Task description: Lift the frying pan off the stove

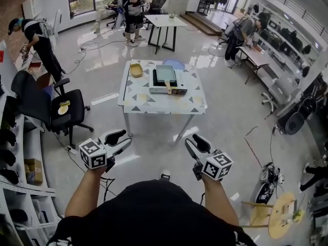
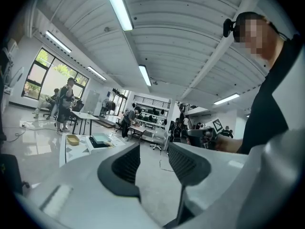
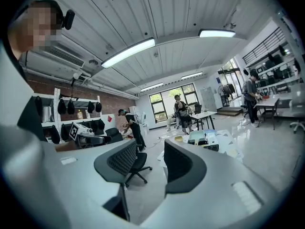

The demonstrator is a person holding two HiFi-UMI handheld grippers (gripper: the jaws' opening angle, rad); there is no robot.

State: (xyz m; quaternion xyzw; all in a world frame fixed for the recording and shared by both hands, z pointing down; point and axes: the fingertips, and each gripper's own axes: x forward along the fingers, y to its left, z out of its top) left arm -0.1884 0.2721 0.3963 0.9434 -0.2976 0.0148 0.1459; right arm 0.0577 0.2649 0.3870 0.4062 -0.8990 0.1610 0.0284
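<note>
While the frying pan (image 1: 165, 74) sits on the portable stove (image 1: 176, 91) on the table (image 1: 138, 99), the left tongs (image 1: 122, 140) and right tongs (image 1: 193, 143) are held released and empty, well away.

Patterned counter on the glossy floor

A white counter with grey and yellow triangles (image 1: 134, 102) is standing on the shiny grey floor (image 1: 225, 122), carrying a white portable stove (image 1: 160, 89), a small yellow rectangular tray (image 1: 136, 69) at the far left and a blue round dish (image 1: 174, 64) behind the stove.

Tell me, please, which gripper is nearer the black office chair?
Left: the left gripper is just beside the black office chair; the right gripper lies farther right.
</note>
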